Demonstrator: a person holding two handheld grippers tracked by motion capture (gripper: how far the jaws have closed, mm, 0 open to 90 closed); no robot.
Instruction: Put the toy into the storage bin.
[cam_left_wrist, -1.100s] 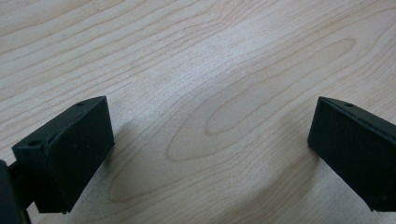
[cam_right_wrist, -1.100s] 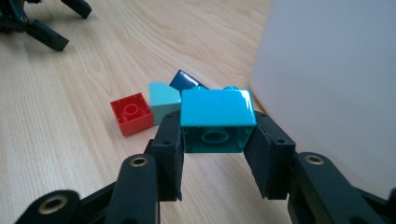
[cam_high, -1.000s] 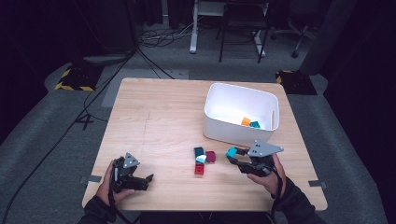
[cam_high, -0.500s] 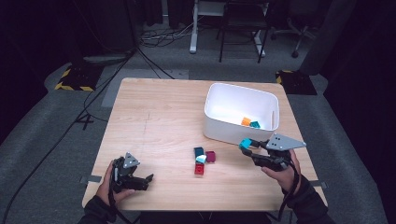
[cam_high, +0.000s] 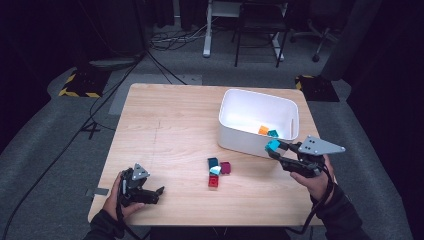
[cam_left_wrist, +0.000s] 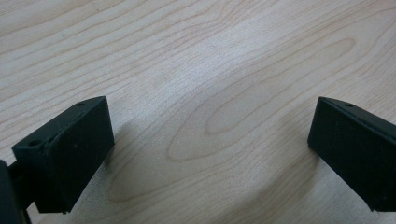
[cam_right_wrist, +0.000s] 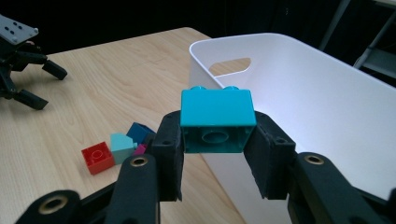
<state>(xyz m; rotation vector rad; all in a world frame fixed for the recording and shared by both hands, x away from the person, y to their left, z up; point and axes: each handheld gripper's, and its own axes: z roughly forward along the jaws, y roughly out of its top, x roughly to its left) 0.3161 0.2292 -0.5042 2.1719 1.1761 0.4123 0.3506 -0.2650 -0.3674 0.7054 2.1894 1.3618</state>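
My right gripper (cam_high: 274, 148) (cam_right_wrist: 217, 140) is shut on a teal brick (cam_high: 272, 145) (cam_right_wrist: 216, 120), held in the air beside the near wall of the white bin (cam_high: 250, 145) (cam_right_wrist: 299, 74). An orange brick (cam_high: 263, 130) and a teal brick (cam_high: 273, 133) lie inside the bin. On the table, a dark blue brick (cam_high: 213, 162), a light teal brick (cam_high: 215, 170) (cam_right_wrist: 121, 145), a magenta brick (cam_high: 225, 167) and a red brick (cam_high: 213, 181) (cam_right_wrist: 97, 157) form a small cluster. My left gripper (cam_high: 158, 192) (cam_left_wrist: 210, 154) rests open near the table's front left corner, bare wood between its jaws.
The wooden table (cam_high: 165, 125) has wide free room across its left and middle. Beyond it are a dark floor, cables (cam_high: 105, 95) and desk and chair legs (cam_high: 240, 35). The right gripper view also catches the left gripper (cam_right_wrist: 23, 70) far off.
My right gripper has lifted the teal brick from beside the cluster and carried it right and up, toward the bin's near wall. The left gripper has stayed put.
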